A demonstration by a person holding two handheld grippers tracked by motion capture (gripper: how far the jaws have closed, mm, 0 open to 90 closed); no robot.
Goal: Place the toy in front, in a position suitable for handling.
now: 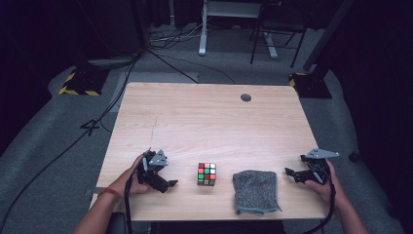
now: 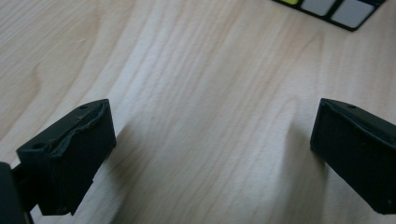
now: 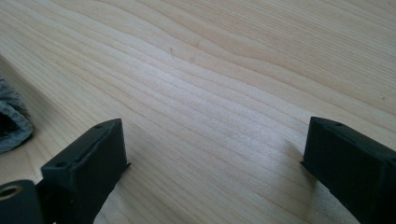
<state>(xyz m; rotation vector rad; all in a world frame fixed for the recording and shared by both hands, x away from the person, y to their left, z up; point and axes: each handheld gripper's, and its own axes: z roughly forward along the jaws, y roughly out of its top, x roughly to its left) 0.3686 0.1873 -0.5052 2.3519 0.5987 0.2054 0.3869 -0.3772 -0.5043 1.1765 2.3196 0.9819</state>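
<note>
Near the table's (image 1: 204,117) front edge the cube (image 1: 207,174) stands between the left tool (image 1: 163,184) and the cloth (image 1: 256,191); both tools gape wide, empty. A skewed approach could shove the cube into the cloth. The right tool (image 1: 294,174) view catches, probably, the cloth's fringe; the high view gives the layout.

A pale wood-grain worktop (image 1: 204,117) carries a round grey grommet (image 1: 246,97) near its far right corner. Beyond it, black cables (image 1: 168,41) trail over the grey carpet (image 1: 48,136), past a white desk leg (image 1: 202,29) and yellow-and-black striped stand bases (image 1: 77,84).
</note>
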